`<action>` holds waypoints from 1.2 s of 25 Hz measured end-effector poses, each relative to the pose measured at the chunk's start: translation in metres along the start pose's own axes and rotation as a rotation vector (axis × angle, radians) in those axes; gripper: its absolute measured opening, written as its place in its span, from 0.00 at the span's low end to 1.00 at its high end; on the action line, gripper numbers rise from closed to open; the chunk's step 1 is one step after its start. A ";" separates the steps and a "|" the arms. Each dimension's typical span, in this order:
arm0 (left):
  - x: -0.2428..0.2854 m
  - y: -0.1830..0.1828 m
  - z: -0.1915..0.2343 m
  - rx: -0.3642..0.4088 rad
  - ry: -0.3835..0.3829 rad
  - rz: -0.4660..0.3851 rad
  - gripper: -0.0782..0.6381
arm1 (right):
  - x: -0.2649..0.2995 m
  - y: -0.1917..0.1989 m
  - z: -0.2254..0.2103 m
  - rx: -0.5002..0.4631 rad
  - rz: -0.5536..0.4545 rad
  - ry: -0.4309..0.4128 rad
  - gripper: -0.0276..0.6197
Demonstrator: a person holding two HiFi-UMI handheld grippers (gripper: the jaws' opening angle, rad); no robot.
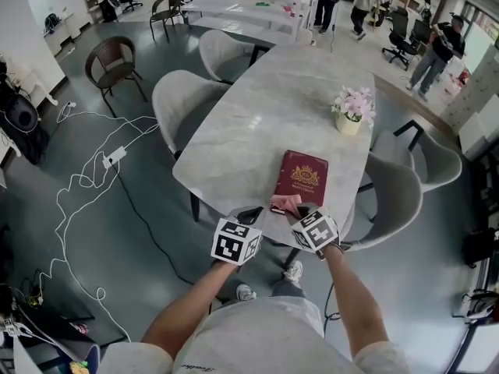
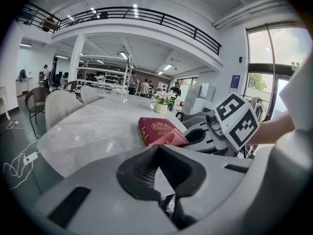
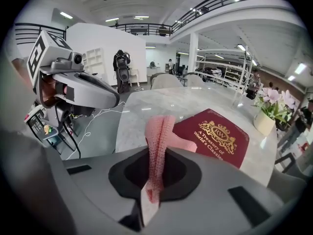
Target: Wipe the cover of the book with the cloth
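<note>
Presently: right gripper (image 3: 150,199) clamped on the pink knitted cloth (image 3: 159,138) at the near edge of the dark-red hardcover book (image 1: 302,176).
Book lies flat at the near end of the grey marble table (image 1: 265,115). Cloth hides its near-left corner. Left gripper (image 2: 166,199) sits just left of it, jaws together and holding nothing. Whether the cloth presses on the cover is hard to make out.

Grey marble table (image 1: 257,123), red book (image 1: 302,176) near its edge, flower pot (image 1: 348,123) beyond
</note>
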State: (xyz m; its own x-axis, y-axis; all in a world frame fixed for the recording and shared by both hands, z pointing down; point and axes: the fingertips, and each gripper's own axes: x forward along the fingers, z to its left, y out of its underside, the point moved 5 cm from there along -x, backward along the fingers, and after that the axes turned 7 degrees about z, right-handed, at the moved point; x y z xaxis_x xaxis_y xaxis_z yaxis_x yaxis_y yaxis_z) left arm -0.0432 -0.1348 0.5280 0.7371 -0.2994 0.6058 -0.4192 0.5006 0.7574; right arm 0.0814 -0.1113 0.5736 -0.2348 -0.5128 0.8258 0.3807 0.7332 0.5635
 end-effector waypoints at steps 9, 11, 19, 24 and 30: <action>-0.003 0.001 0.005 -0.011 0.013 -0.008 0.12 | -0.010 -0.002 0.005 -0.011 0.001 0.014 0.07; -0.002 -0.001 0.004 -0.017 0.016 -0.013 0.12 | -0.016 -0.007 0.001 -0.024 -0.007 0.024 0.07; 0.010 -0.005 0.010 -0.048 0.015 -0.017 0.12 | -0.025 -0.041 -0.026 -0.106 -0.024 0.045 0.07; 0.024 -0.016 0.019 -0.066 -0.003 -0.025 0.12 | -0.020 -0.066 -0.051 -0.167 -0.029 0.042 0.07; 0.039 -0.029 0.032 -0.092 -0.025 -0.032 0.12 | -0.004 -0.094 -0.083 -0.238 -0.010 0.024 0.07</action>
State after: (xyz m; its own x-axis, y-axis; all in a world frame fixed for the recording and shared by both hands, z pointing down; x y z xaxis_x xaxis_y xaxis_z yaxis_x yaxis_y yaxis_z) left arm -0.0195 -0.1872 0.5380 0.7354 -0.3363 0.5882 -0.3441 0.5625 0.7518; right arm 0.1204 -0.2154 0.5157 -0.2196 -0.5320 0.8177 0.5791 0.6034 0.5481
